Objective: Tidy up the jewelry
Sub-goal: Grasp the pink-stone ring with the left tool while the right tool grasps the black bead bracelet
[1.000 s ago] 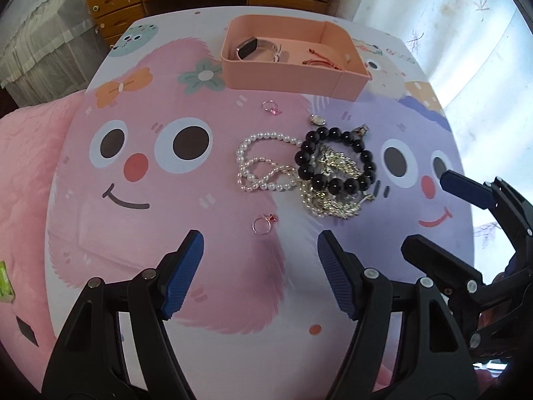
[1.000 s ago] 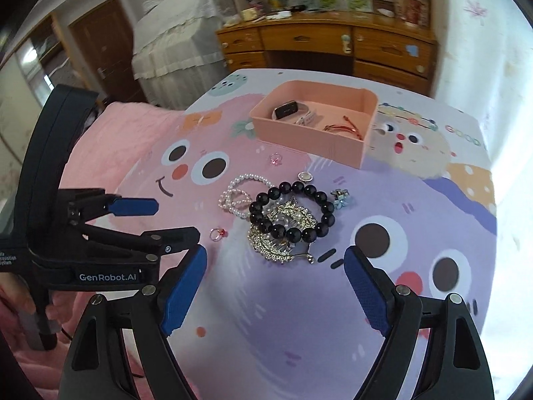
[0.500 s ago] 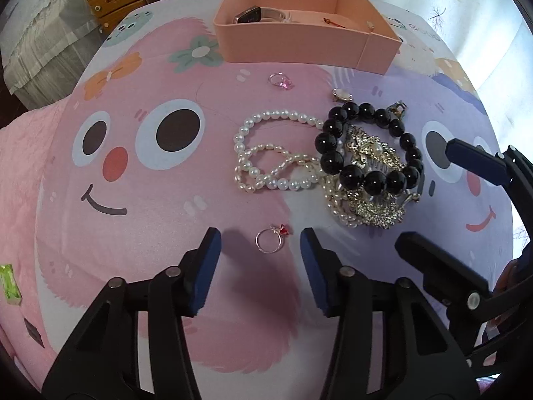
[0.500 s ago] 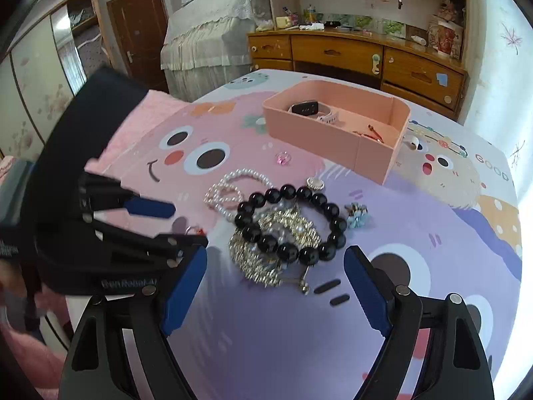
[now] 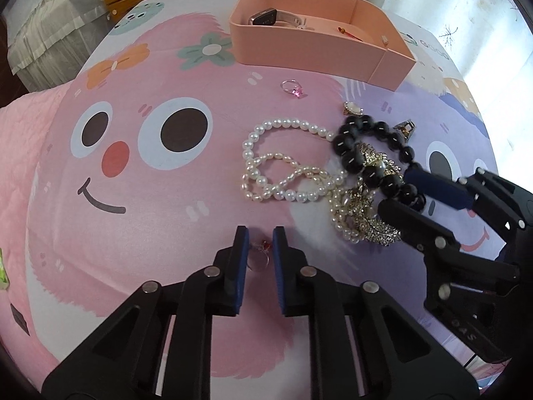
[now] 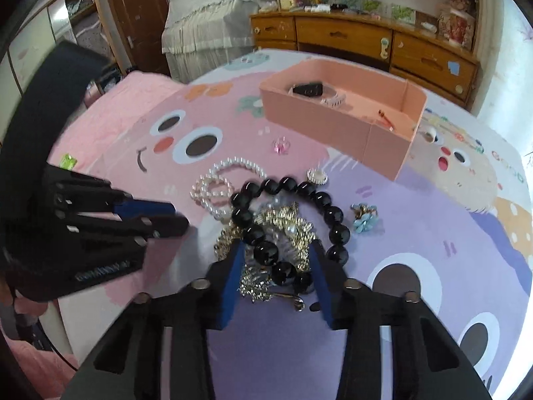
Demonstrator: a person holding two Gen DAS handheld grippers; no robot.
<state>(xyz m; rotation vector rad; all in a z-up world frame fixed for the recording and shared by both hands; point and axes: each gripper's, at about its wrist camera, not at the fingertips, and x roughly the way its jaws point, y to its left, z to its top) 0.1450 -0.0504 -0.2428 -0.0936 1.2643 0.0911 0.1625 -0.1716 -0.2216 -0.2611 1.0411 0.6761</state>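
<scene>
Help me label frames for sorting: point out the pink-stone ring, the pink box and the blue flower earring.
pink-stone ring (image 5: 293, 87), left wrist view, on its stone.
pink box (image 5: 299, 46), left wrist view, front wall.
blue flower earring (image 6: 364, 217), right wrist view, its petals.

Pinks, pearls and black beads

My fingers (image 5: 242, 250) wear blue pads on black frames. Below the salmon-pink box (image 5: 309, 46), the bench cover (image 5: 133, 200) shows pink and lilac cartoon faces; on it lie white pearls (image 5: 283, 170), a glossy black bead bracelet (image 6: 286, 226) and a pink-stoned ring (image 5: 293, 87).

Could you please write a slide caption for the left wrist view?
Left gripper closes around a small ring while pearls and pink box wait beyond.
</scene>
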